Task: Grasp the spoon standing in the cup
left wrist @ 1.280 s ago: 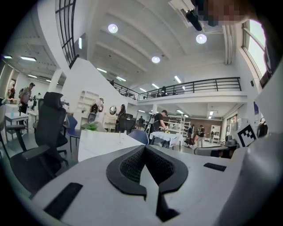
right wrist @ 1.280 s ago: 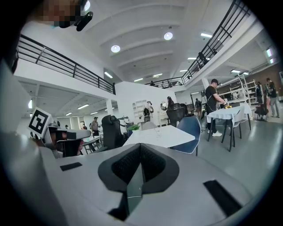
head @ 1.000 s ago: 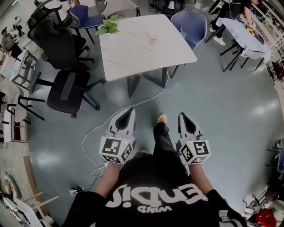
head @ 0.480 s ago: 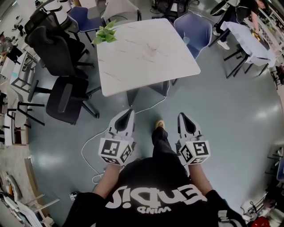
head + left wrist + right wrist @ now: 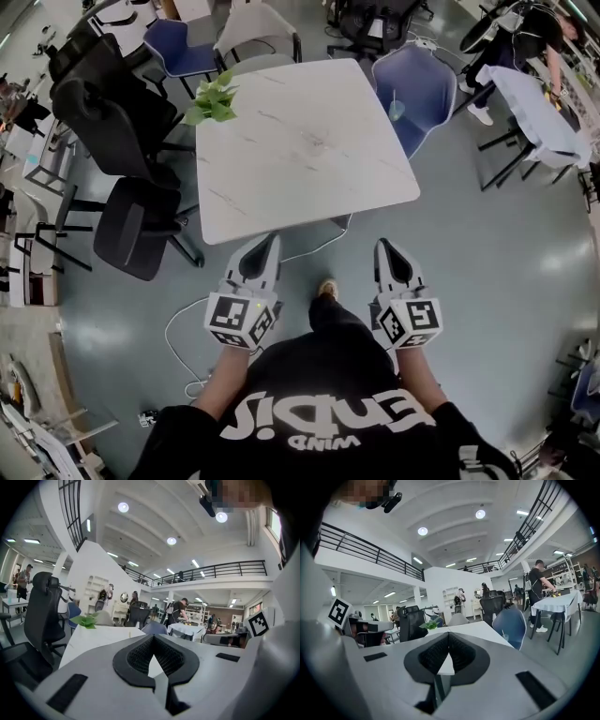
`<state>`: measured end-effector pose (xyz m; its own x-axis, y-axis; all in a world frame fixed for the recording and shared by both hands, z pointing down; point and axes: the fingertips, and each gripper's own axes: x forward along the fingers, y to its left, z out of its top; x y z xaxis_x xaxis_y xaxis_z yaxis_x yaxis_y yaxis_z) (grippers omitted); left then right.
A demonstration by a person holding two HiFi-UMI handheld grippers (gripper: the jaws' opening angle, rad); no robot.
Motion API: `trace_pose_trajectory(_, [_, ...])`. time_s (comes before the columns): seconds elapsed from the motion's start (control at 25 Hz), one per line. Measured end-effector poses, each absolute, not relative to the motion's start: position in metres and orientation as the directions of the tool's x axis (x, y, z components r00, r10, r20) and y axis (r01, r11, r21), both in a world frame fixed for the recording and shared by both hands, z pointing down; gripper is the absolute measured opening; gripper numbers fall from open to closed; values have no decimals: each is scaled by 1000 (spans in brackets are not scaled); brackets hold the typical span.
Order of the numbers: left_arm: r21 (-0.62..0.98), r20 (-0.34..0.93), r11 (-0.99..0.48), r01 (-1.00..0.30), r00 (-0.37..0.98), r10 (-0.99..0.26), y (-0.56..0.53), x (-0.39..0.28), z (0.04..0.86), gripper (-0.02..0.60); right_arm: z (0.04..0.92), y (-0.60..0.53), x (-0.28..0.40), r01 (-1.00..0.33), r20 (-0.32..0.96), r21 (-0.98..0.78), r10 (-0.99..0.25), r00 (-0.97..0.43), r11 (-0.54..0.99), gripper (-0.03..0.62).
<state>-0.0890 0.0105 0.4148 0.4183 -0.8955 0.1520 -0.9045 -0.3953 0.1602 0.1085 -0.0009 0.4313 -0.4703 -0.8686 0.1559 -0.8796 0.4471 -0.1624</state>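
Note:
A small cup with a thin spoon (image 5: 395, 106) standing in it is at the right edge of the white table (image 5: 281, 178), beside a blue chair (image 5: 417, 80). Whether it rests on the table or on the chair seat I cannot tell. The right gripper view shows the cup (image 5: 505, 635) small and far ahead. My left gripper (image 5: 267, 242) and right gripper (image 5: 386, 248) are held side by side above the floor, short of the table's near edge. Both are shut with nothing between the jaws, as seen on the left gripper (image 5: 152, 639) and the right gripper (image 5: 448, 637).
A potted green plant (image 5: 211, 101) stands on the table's far left corner. Black office chairs (image 5: 131, 220) crowd the table's left side. A white cable (image 5: 183, 314) runs over the grey floor. Another table (image 5: 539, 103) with a person beside it is far right.
The table has come nearer and lower in the head view as the person walks toward it. Both grippers keep their place in front of the body and stay shut.

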Motion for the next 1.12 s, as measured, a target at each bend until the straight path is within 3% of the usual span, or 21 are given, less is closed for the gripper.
trace_pose_trajectory(0.52, [142, 171, -298, -944, 320, -932, -82, -72, 410, 12, 429, -120, 118, -821, 152, -187, -810, -566, 539, 8])
trace_pose_trajectory(1.12, [131, 171, -362, -923, 381, -909, -157, -78, 412, 14, 432, -175, 104, -843, 179, -184, -826, -534, 506, 8])
